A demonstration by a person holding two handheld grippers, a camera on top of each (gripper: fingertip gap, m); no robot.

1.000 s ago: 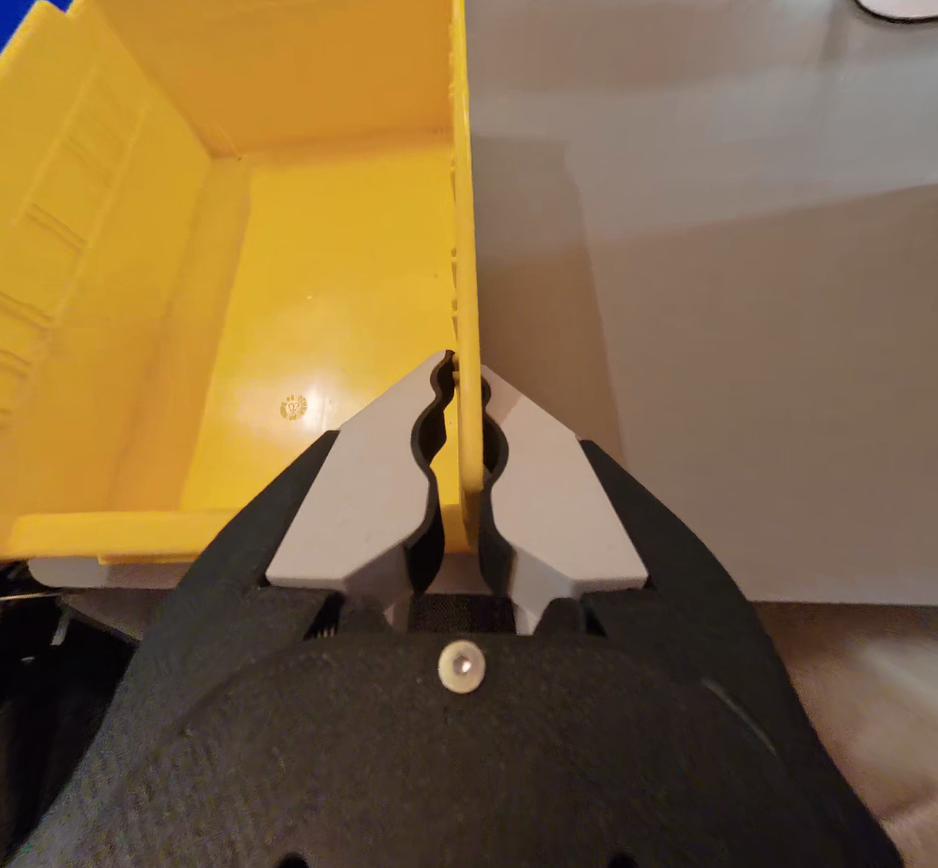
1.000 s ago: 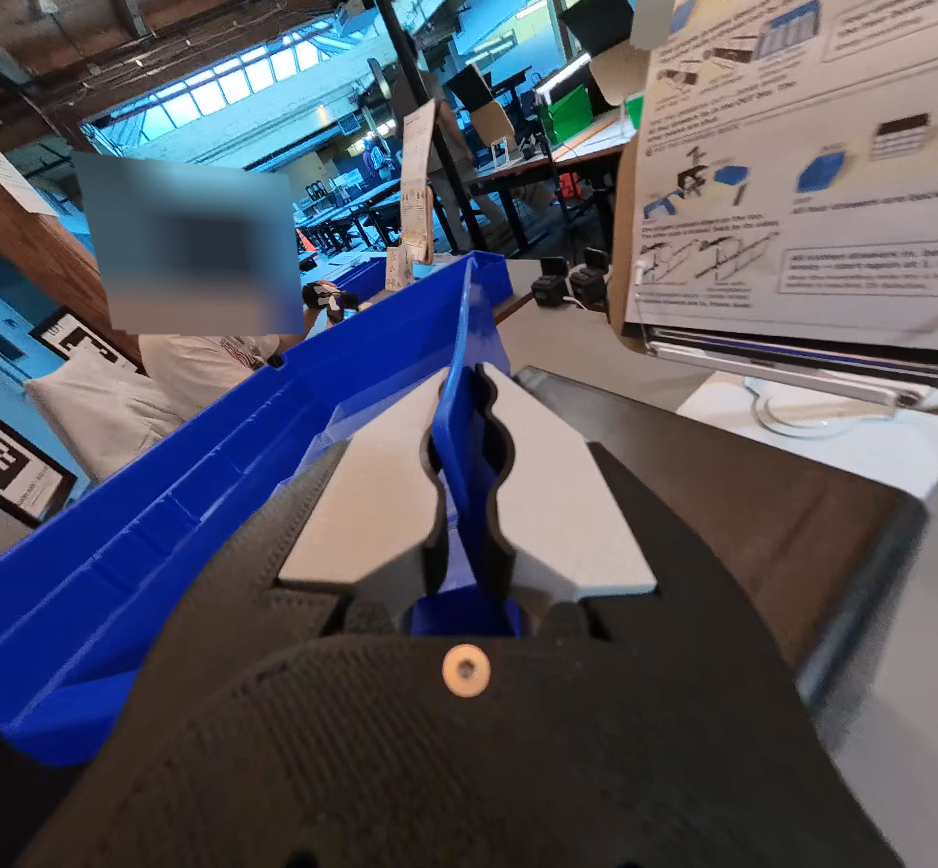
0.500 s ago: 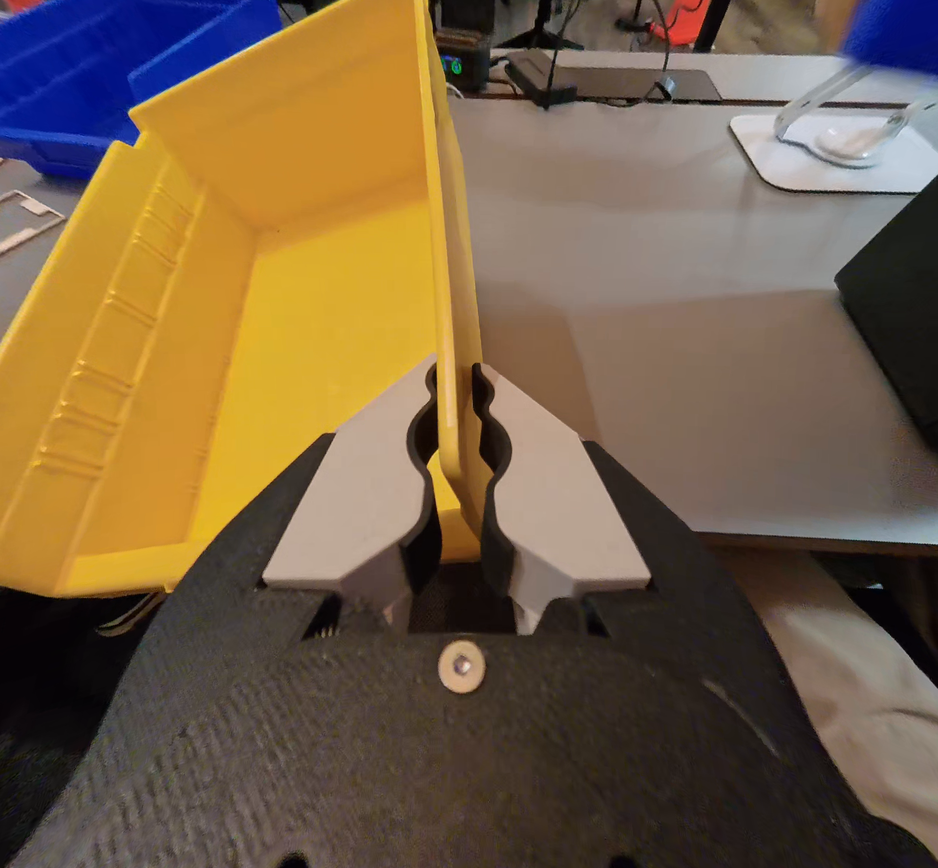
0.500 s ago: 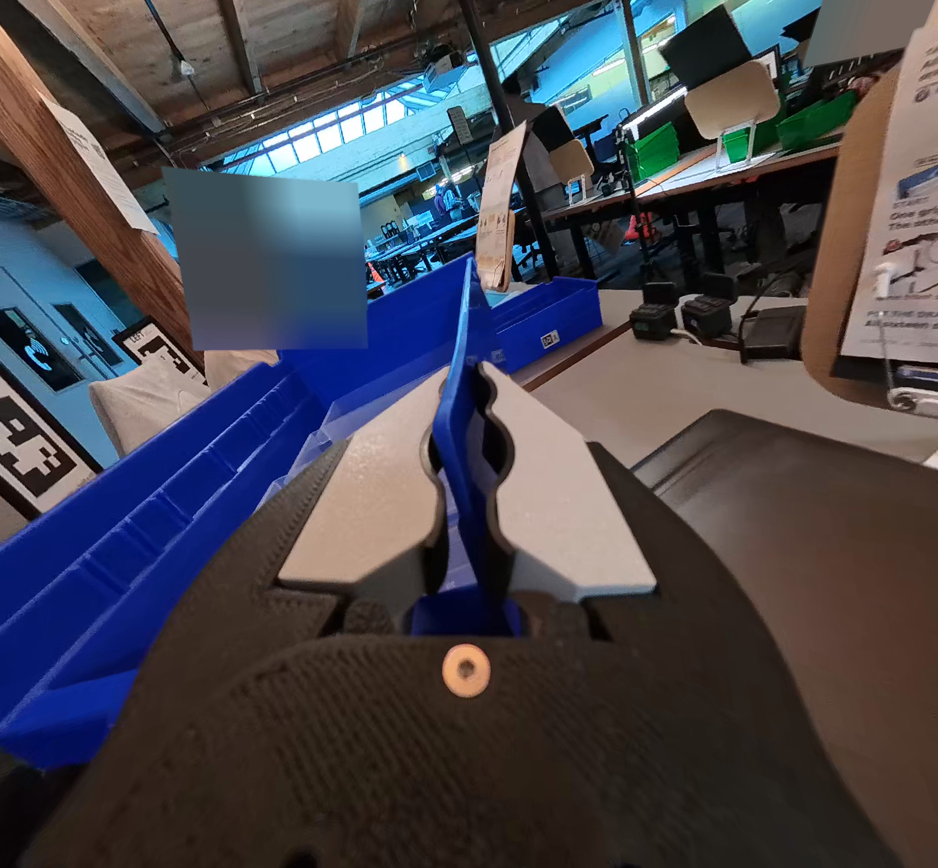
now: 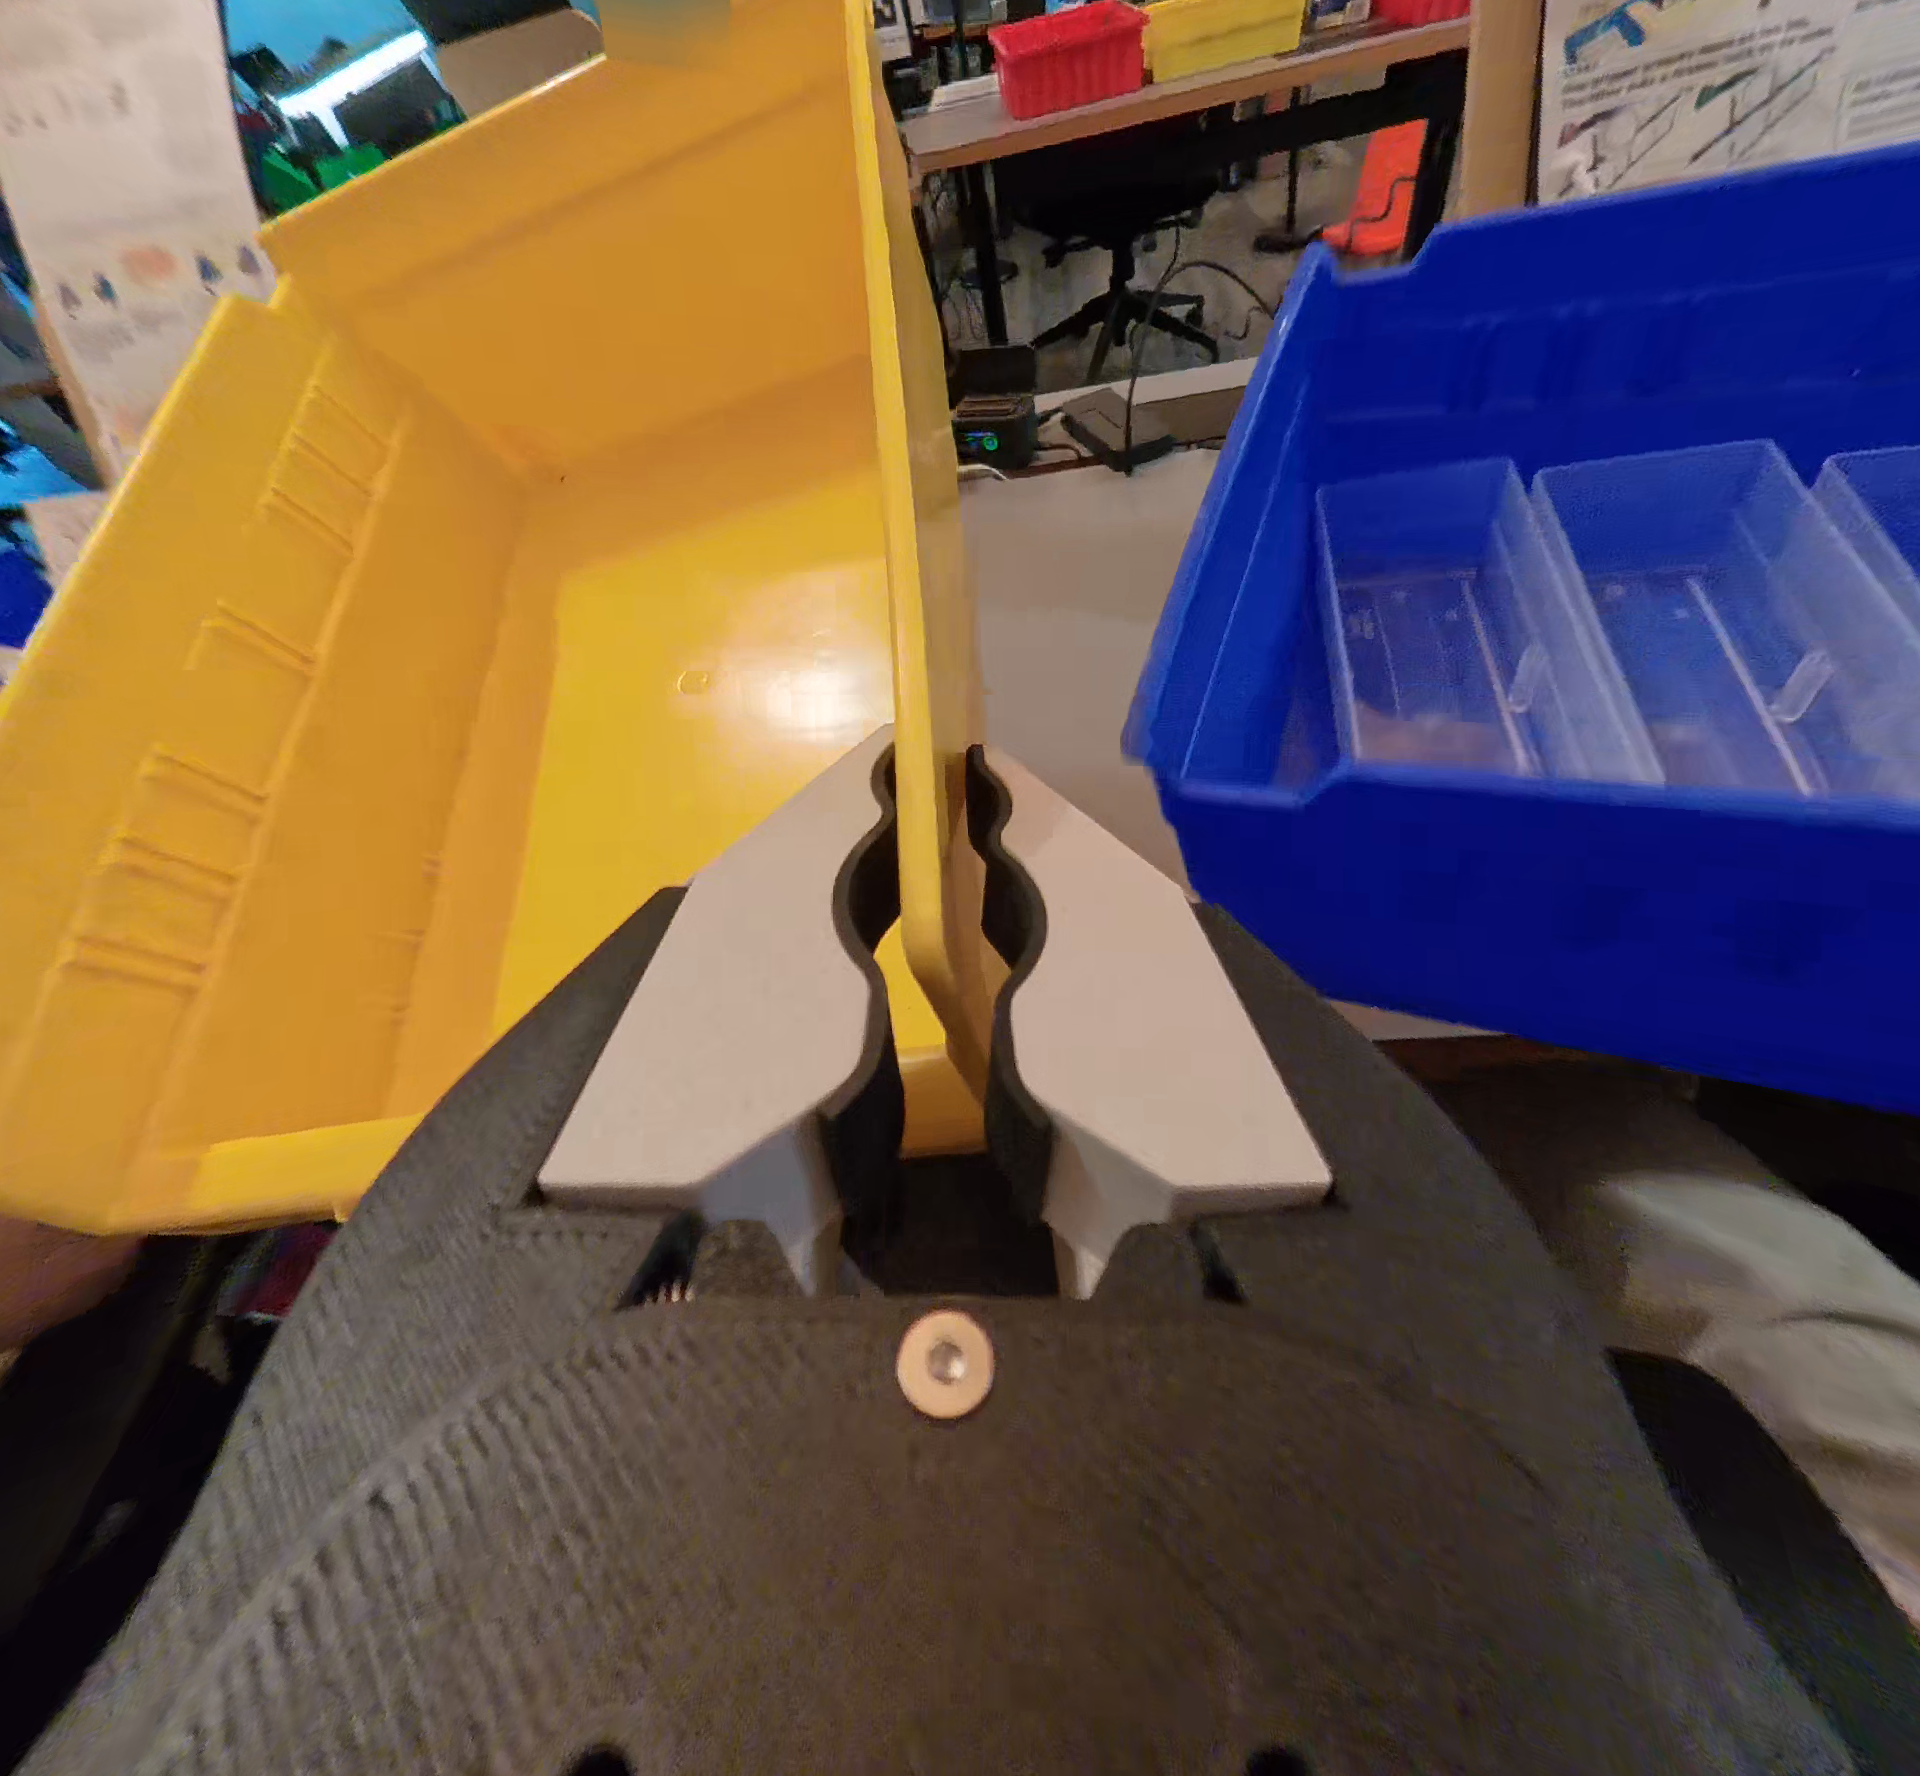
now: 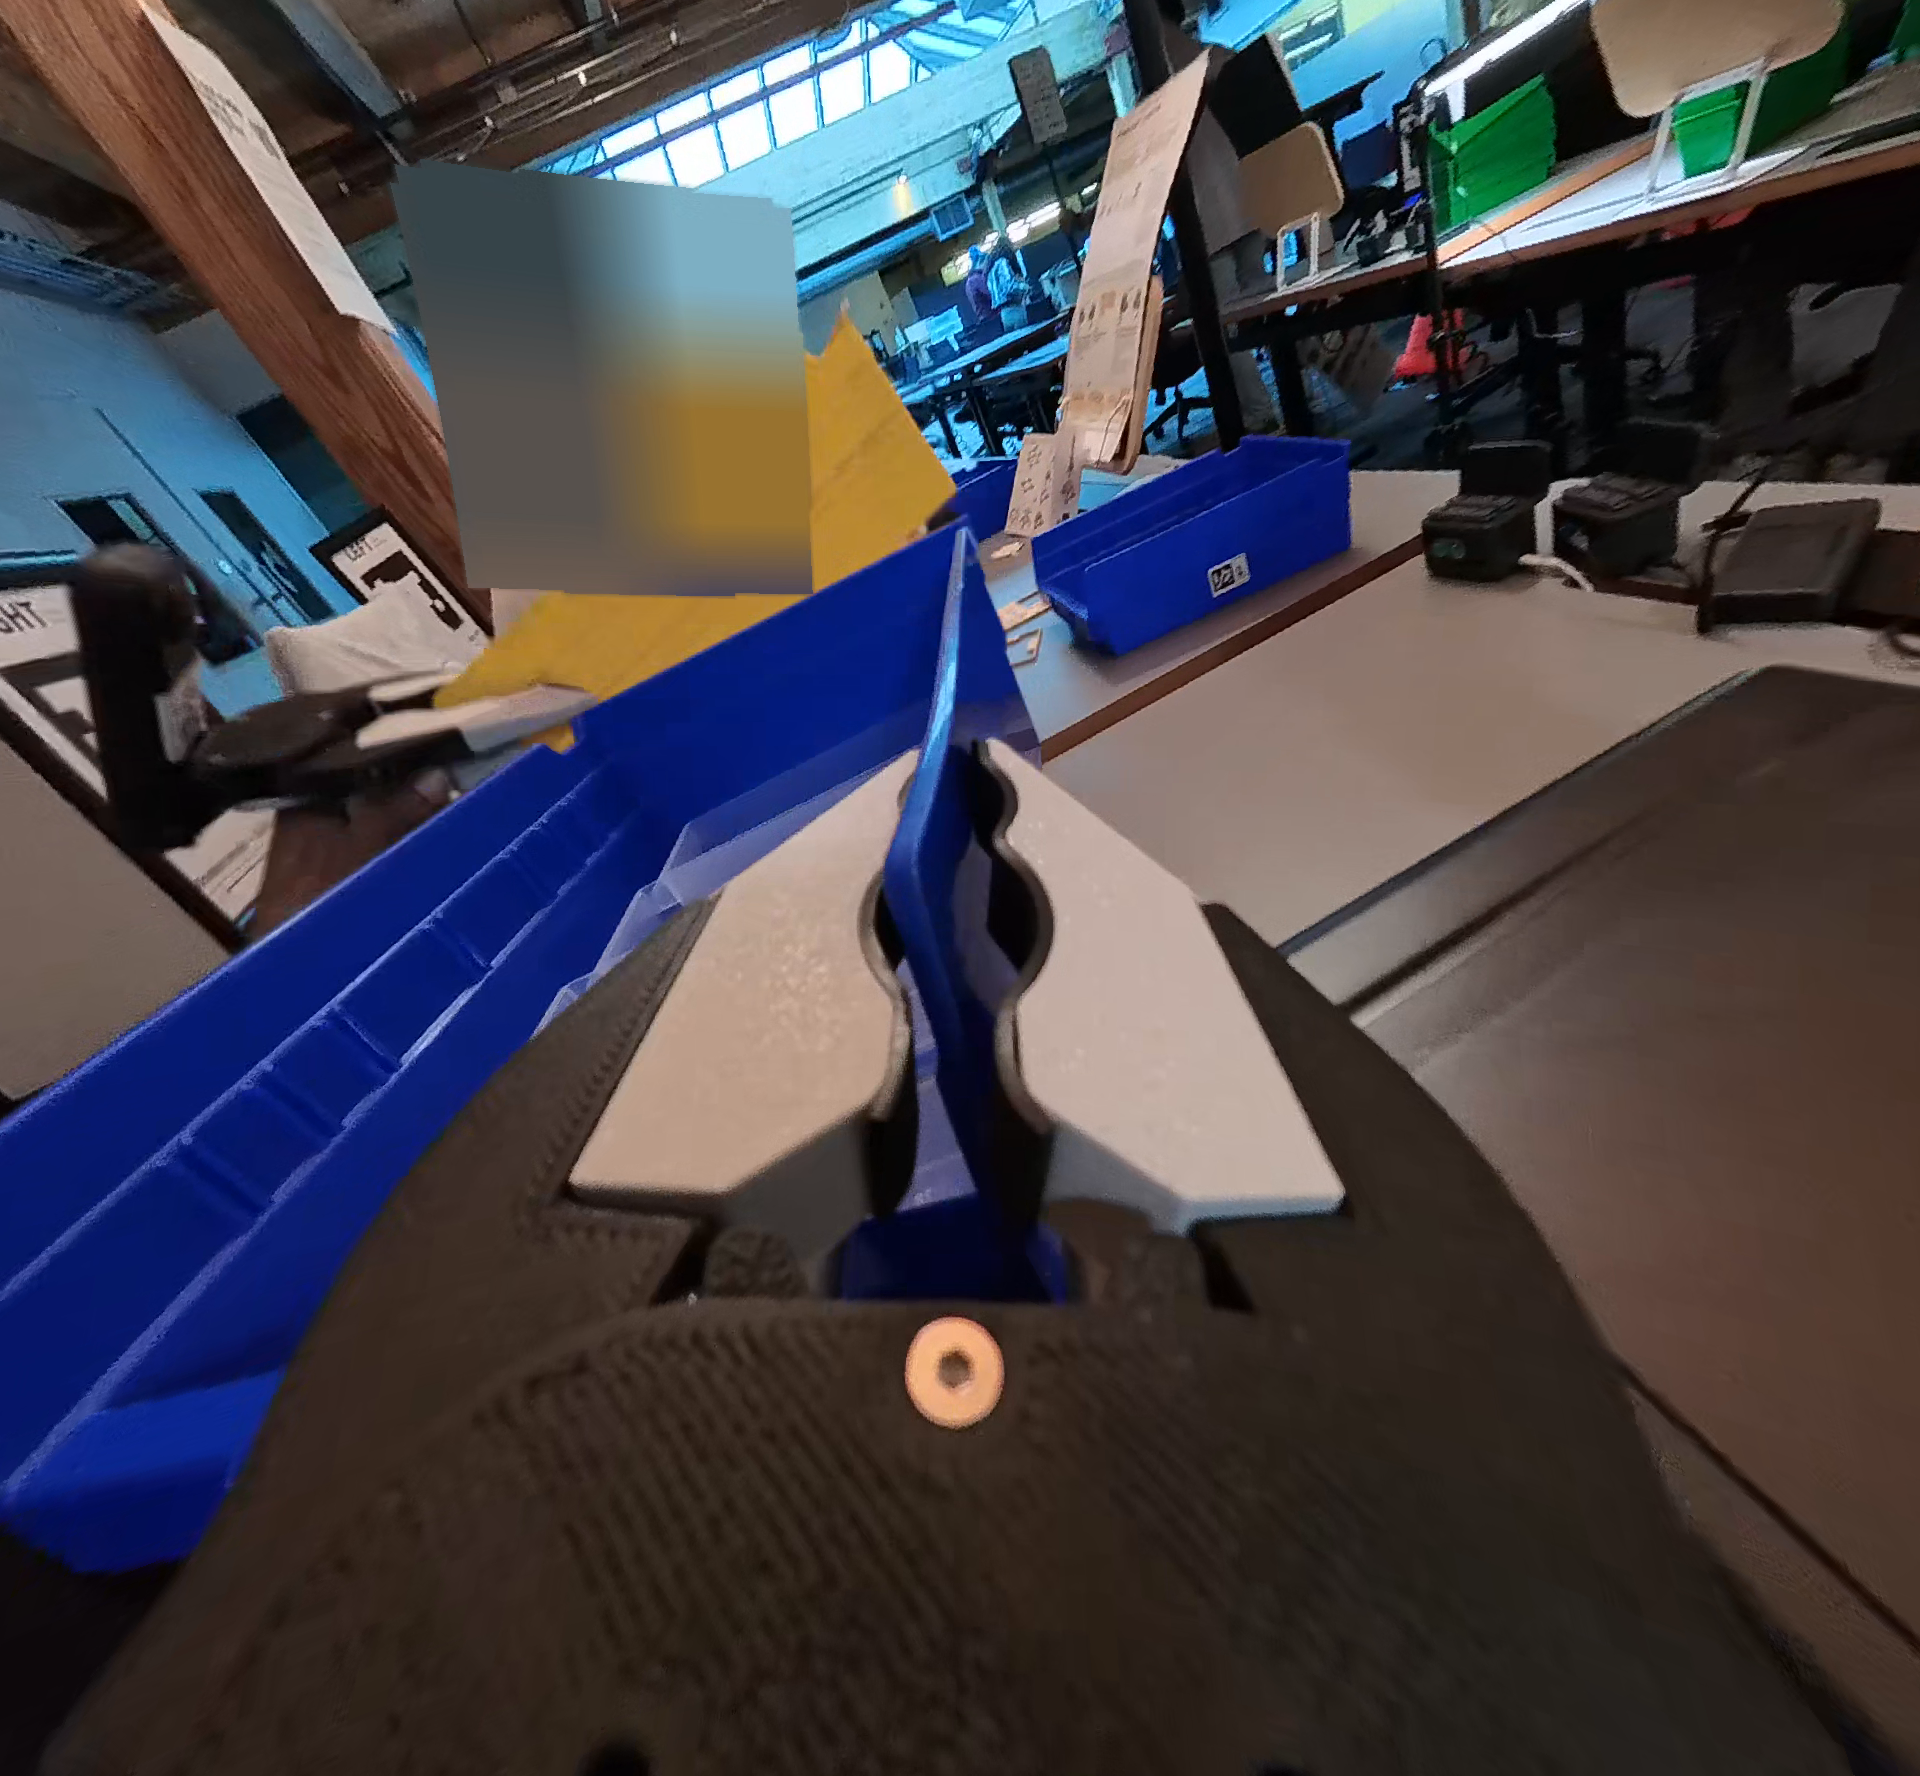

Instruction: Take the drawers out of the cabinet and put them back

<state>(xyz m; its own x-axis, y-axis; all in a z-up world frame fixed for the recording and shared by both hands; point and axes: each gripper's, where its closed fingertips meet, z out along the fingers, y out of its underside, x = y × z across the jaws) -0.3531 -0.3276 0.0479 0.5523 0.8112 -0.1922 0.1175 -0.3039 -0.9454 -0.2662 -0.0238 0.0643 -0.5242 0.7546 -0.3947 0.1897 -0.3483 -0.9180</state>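
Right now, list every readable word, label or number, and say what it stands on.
White illustrated poster: print blurred.
White sticker on the far blue plastic bin: too small.
Black-framed wall sign: partly hidden; wording not quoted.
Held yellow plastic drawer: moulded mark, illegible.

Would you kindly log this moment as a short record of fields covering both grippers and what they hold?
left gripper: shut on the side wall of the yellow drawer
yellow drawer: empty, lifted
right gripper: shut on the side wall of the blue drawer
blue drawer: lifted, holds clear plastic trays
table: grey, below both drawers
cabinet: not identifiable
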